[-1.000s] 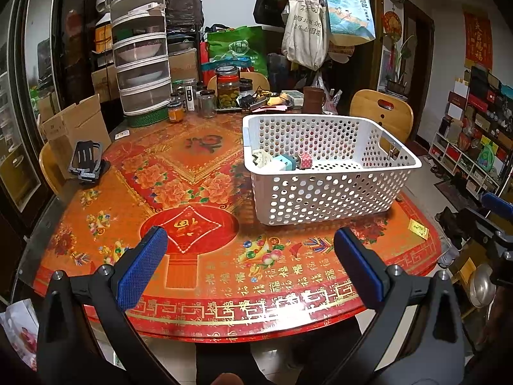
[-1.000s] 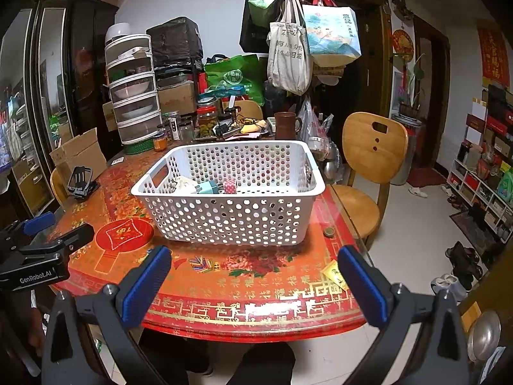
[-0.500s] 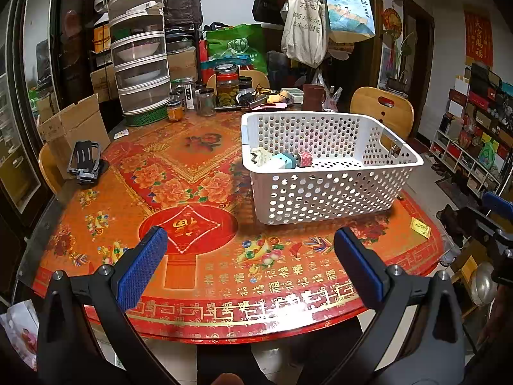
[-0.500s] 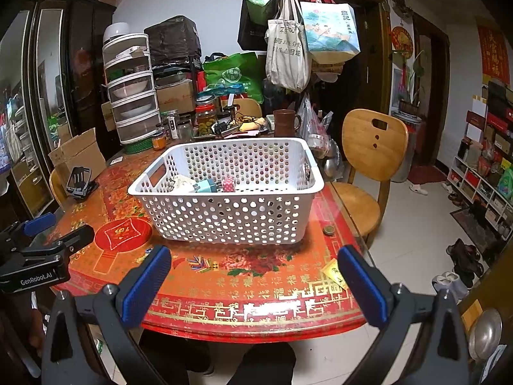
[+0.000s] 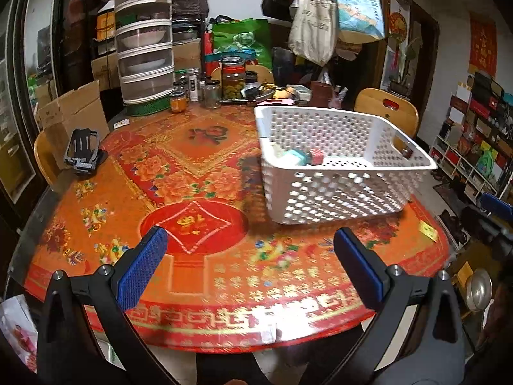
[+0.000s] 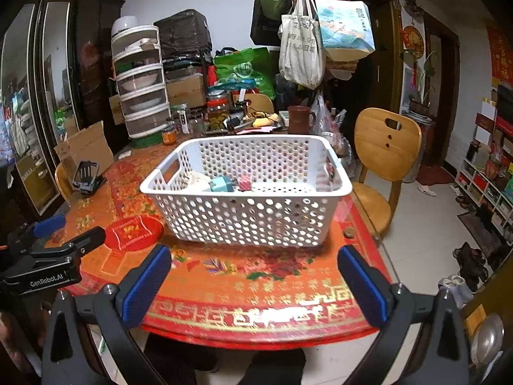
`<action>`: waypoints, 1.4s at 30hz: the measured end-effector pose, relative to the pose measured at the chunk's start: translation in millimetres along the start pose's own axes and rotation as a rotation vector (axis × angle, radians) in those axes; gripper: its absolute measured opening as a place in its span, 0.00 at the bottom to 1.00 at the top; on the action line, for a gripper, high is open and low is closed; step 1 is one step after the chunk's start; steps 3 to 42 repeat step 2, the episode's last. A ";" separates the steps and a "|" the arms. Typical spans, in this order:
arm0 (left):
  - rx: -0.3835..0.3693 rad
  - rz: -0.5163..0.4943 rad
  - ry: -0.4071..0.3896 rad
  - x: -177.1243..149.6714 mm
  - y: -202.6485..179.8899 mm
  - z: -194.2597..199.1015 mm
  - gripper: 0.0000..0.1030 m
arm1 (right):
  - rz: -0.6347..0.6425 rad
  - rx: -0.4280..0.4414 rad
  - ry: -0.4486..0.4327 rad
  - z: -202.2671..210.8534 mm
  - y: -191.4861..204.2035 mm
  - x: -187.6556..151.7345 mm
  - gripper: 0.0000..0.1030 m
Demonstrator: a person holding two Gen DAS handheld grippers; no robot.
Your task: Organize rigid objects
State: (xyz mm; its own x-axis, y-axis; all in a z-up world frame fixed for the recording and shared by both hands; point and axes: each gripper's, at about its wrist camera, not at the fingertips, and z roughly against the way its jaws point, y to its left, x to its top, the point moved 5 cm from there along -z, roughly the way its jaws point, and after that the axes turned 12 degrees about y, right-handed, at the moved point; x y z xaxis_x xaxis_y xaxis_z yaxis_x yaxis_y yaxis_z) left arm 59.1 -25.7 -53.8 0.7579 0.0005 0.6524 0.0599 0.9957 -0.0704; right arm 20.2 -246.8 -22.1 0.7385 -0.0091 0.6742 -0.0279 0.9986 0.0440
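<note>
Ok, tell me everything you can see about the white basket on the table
The white basket looks like rigid plastic, rectangular, its walls pierced with round holes, with a smooth rolled rim and a cut-out handle slot in each short end. It stands upright and open-topped on the red patterned table, toward the side by the wooden chair. Inside lie a few small items, among them a teal block and a red cube. Neither gripper touches it.

Both wrist cameras sit at the near table [image 5: 198,314] edge, facing across it. The left views the basket [image 5: 336,189] from its left; the right faces it nearer, head-on. Both share basket and shelves.
</note>
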 end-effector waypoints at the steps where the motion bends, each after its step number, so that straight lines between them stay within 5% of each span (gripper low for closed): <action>1: 0.017 0.009 0.001 3.5 11.8 -7.2 0.99 | -0.019 0.009 0.001 -4.8 -4.0 2.4 1.00; 42: 0.040 0.019 0.003 7.7 24.1 -15.4 0.99 | -0.034 0.008 0.008 -9.2 -9.3 4.5 1.00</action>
